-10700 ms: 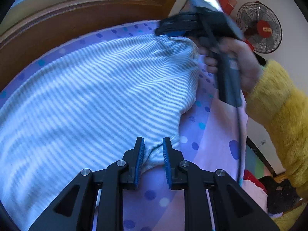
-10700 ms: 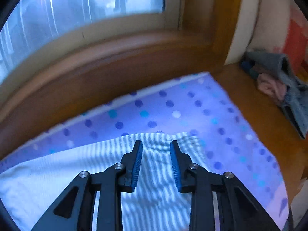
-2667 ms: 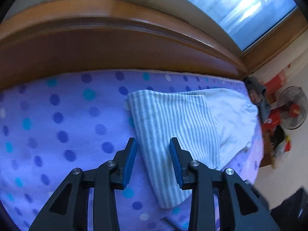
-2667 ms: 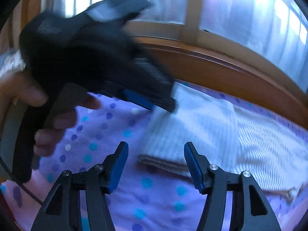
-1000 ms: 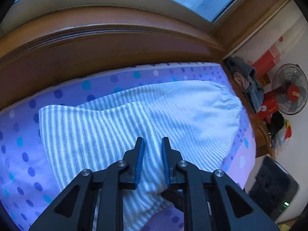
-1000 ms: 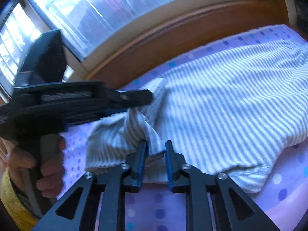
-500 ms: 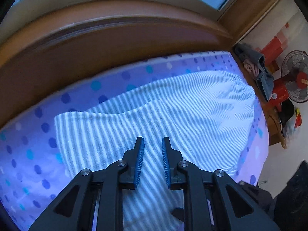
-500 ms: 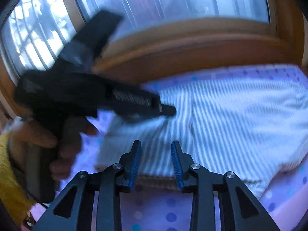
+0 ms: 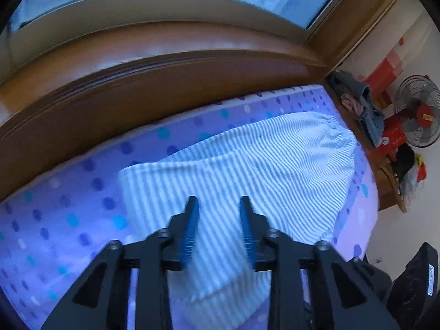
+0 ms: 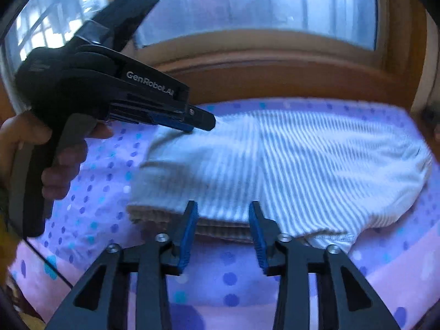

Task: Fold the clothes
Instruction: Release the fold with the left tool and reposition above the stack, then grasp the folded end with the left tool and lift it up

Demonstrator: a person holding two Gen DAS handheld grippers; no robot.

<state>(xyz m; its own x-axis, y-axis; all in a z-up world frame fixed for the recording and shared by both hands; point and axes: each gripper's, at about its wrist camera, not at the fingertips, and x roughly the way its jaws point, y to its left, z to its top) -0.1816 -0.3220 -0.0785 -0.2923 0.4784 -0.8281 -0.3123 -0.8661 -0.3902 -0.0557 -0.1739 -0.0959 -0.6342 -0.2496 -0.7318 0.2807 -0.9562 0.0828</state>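
A blue-and-white striped garment (image 9: 247,170) (image 10: 288,165) lies on the purple dotted bed sheet (image 9: 68,220) (image 10: 220,280), its left part folded over the rest. My left gripper (image 9: 218,220) hovers above the folded part; its jaws are opening and nothing is pinched between them. In the right wrist view that same left gripper (image 10: 203,122) reaches in from the left over the fold, held by a hand (image 10: 55,159). My right gripper (image 10: 223,220) is at the garment's near folded edge, jaws opening, with the cloth lying free below the fingers.
A wooden bed frame (image 9: 165,77) and window run along the far side. Loose clothes (image 9: 357,101) lie on a wooden ledge at the right, with a red fan (image 9: 418,112) and a bag beyond. A black device (image 9: 412,288) sits low at the right.
Both grippers let go of the striped cloth and their jaws widened. The folded flap now lies flat on the garment. The right gripper drew back and rose from the near edge.
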